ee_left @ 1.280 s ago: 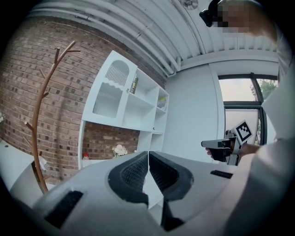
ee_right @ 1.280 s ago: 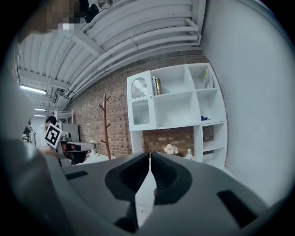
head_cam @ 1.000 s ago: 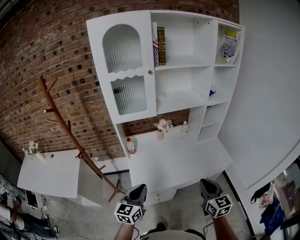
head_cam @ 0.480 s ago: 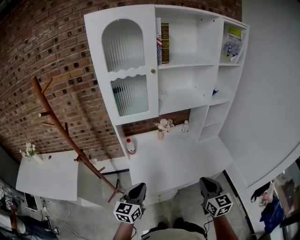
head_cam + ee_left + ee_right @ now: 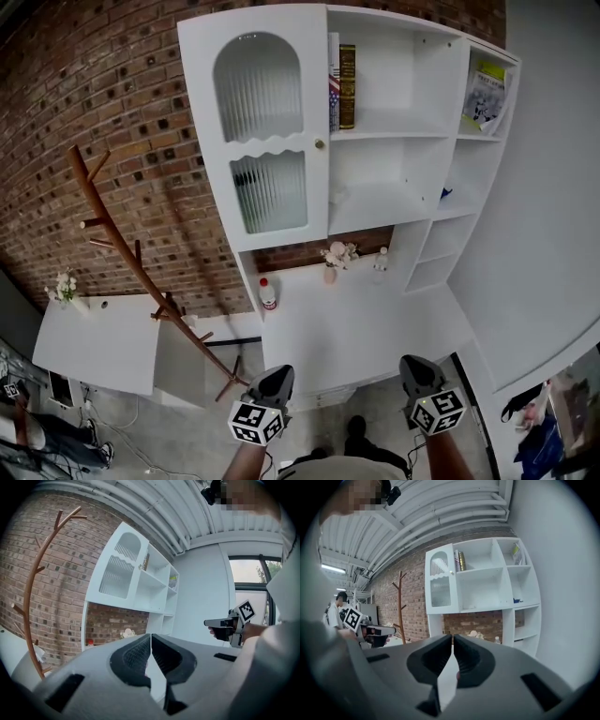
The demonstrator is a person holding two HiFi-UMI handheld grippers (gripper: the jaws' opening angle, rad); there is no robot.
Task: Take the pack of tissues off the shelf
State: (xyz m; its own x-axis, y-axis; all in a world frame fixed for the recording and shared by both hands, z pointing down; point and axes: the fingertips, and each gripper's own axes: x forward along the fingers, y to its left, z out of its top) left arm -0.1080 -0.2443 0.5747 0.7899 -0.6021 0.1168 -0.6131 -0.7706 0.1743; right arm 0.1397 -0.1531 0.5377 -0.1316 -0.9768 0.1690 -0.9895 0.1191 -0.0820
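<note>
Judging by how far off everything stands, the step in hand is the approach, and nothing is reached yet. At the far left a wooden rack (image 5: 122,234) leans against the brick wall. The left claw (image 5: 150,644) is clenched and empty, held low before the counter (image 5: 366,328), which carries a red-capped bottle (image 5: 268,294), flowers (image 5: 337,255) and a small clear bottle (image 5: 380,259). At 12 o'clock from both claws rises the shelf (image 5: 394,134). A ribbed-glass door (image 5: 267,141) hides its left bay. The top middle bay holds upright books (image 5: 343,86), and the one below holds a pale thing (image 5: 338,196) too faint to name. In the right column the top bay holds a magazine (image 5: 487,94). The bay under it holds a small blue pack (image 5: 446,194), likely the tissues, though too small to be sure. The right claw (image 5: 453,646) is likewise clenched and empty. Next the person must step close, raise a claw, open it and square it to the pack.
</note>
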